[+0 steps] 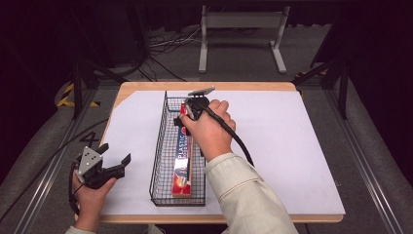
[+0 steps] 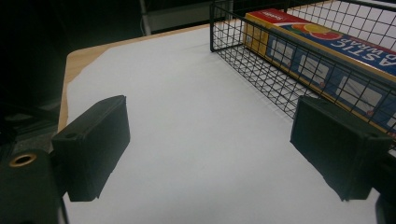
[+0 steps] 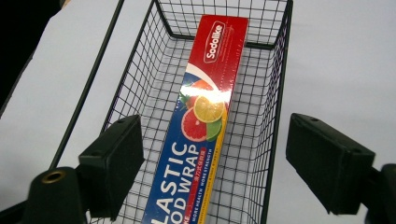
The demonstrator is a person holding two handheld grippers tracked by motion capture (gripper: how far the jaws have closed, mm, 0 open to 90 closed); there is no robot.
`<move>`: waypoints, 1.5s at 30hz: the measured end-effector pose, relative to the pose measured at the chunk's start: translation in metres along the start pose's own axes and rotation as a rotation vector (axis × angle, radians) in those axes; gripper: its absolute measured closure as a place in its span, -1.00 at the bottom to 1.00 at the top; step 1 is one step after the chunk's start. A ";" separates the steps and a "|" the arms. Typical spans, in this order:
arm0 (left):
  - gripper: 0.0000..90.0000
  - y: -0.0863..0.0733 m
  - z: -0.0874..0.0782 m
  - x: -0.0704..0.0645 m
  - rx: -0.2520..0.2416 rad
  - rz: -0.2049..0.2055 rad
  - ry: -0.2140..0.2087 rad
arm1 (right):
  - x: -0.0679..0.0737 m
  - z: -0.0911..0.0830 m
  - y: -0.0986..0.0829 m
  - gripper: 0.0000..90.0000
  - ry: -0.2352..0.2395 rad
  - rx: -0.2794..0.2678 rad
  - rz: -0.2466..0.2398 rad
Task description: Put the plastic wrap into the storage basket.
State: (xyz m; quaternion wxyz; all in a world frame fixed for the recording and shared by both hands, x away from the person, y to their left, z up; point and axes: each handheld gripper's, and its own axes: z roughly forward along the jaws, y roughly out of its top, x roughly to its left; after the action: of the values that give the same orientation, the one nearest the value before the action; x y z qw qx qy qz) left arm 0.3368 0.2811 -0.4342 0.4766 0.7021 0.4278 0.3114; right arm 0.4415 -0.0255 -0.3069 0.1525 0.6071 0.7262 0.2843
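Observation:
A black wire basket stands lengthwise in the middle of the table. A long plastic wrap box, red and blue with citrus pictures, lies flat inside it along its right side. My right gripper hovers over the basket's far end, looking back along the box; it is open, its jaws straddling the box from above without touching it. My left gripper is held low at the table's front left, open and empty, with the basket and box to its right.
A white sheet covers the wooden table, bare to the right of the basket and between the basket and the left gripper. Beyond the far edge a grey metal stand and cables lie on the floor.

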 end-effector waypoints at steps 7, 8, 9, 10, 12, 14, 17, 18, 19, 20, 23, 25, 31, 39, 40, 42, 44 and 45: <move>-0.73 0.000 0.001 0.000 0.003 -0.002 -0.002 | -0.017 -0.011 0.001 -0.57 0.031 -0.036 -0.023; -0.73 0.000 0.001 0.000 0.003 -0.002 -0.002 | -0.017 -0.011 0.001 -0.57 0.031 -0.036 -0.023; -0.73 0.000 0.001 0.000 0.004 0.001 -0.004 | -0.023 -0.013 0.000 -0.57 0.037 -0.037 -0.033; -0.73 0.000 0.001 0.000 0.004 0.001 -0.004 | -0.023 -0.013 0.000 -0.57 0.037 -0.037 -0.033; -0.73 -0.001 0.002 0.000 0.010 0.000 -0.005 | -0.031 -0.015 -0.001 -0.58 0.046 -0.034 -0.039; -0.73 0.000 0.004 0.000 0.015 -0.003 -0.007 | -0.038 -0.017 -0.003 -0.58 0.056 -0.036 -0.037; -0.73 0.000 0.005 0.000 0.022 -0.008 -0.007 | -0.049 -0.020 -0.005 -0.58 0.070 -0.039 -0.050; -0.73 0.000 0.006 0.001 0.022 -0.005 -0.010 | -0.053 -0.021 -0.006 -0.58 0.075 -0.044 -0.059; -0.73 0.000 0.007 0.000 0.022 -0.007 -0.012 | -0.057 -0.022 -0.006 -0.58 0.075 -0.045 -0.056; -0.73 0.000 0.008 0.000 0.024 -0.005 -0.011 | -0.062 -0.024 -0.007 -0.58 0.078 -0.047 -0.056; -0.73 0.000 0.009 0.000 0.029 -0.003 -0.010 | -0.071 -0.027 -0.008 -0.58 0.076 -0.056 -0.050; -0.73 -0.001 0.009 0.001 0.033 -0.004 -0.005 | -0.081 -0.032 -0.009 -0.58 0.084 -0.068 -0.046; -0.73 -0.002 0.008 0.003 0.035 -0.006 0.006 | -0.103 -0.044 -0.011 -0.58 0.098 -0.105 -0.057; -0.73 -0.002 0.008 0.003 0.033 -0.005 0.008 | -0.135 -0.056 -0.017 -0.58 0.129 -0.146 -0.048; -0.73 -0.002 0.008 0.003 0.033 -0.005 0.008 | -0.135 -0.056 -0.017 -0.58 0.129 -0.146 -0.048; -0.73 -0.002 0.008 0.002 0.035 -0.003 0.007 | -0.142 -0.059 -0.019 -0.58 0.126 -0.150 -0.040; -0.73 -0.002 0.008 0.002 0.036 -0.001 0.007 | -0.148 -0.061 -0.020 -0.58 0.122 -0.158 -0.036; -0.73 -0.002 0.008 0.002 0.035 -0.001 0.006 | -0.151 -0.063 -0.021 -0.58 0.121 -0.160 -0.028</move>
State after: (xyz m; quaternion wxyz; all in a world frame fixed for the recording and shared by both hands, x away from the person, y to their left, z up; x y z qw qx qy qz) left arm 0.3442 0.2799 -0.4389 0.4629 0.7093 0.4349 0.3058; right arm 0.4221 -0.1885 -0.2881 0.1603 0.5644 0.7176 0.3753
